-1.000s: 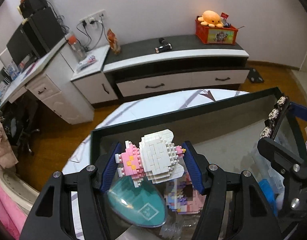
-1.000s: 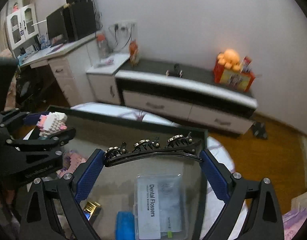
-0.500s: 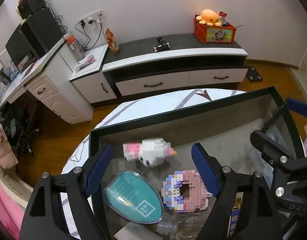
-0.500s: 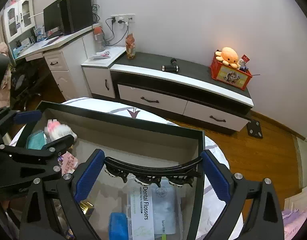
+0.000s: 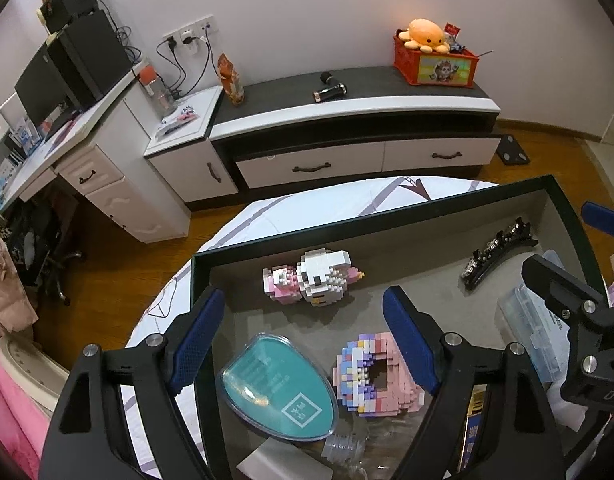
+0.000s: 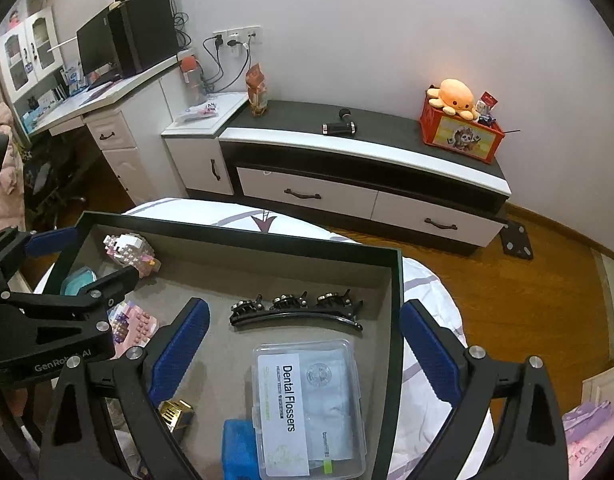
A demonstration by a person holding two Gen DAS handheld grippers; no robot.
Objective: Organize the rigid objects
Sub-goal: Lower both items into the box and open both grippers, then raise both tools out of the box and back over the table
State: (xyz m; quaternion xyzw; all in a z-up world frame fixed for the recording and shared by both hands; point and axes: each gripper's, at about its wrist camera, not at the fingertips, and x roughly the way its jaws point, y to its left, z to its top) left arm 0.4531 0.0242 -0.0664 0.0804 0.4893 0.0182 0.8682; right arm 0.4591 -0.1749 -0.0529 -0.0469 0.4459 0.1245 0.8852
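Observation:
A white and pink brick figure (image 5: 311, 282) lies on its side on the floor of the dark-rimmed box (image 5: 347, 232), near its far wall. My left gripper (image 5: 305, 332) hangs open just behind it, with nothing between its blue pads. A black hair clip with stones (image 6: 295, 312) lies flat on the box floor (image 6: 211, 280), near the far right corner. My right gripper (image 6: 303, 320) stands open above the clip, its pads clear of both ends. The figure (image 6: 131, 252) also shows at the left of the right wrist view.
The box also holds a teal oval case (image 5: 279, 392), a pink ring-shaped brick model (image 5: 379, 376), a clear Dental Flossers case (image 6: 307, 408), a blue block (image 6: 239, 448) and a small gold object (image 6: 177, 416). It sits on a round white table (image 5: 307, 208).
The left jaws opened and let the brick figure drop onto the box floor. The right gripper let go of the hair clip, which now lies in the box.

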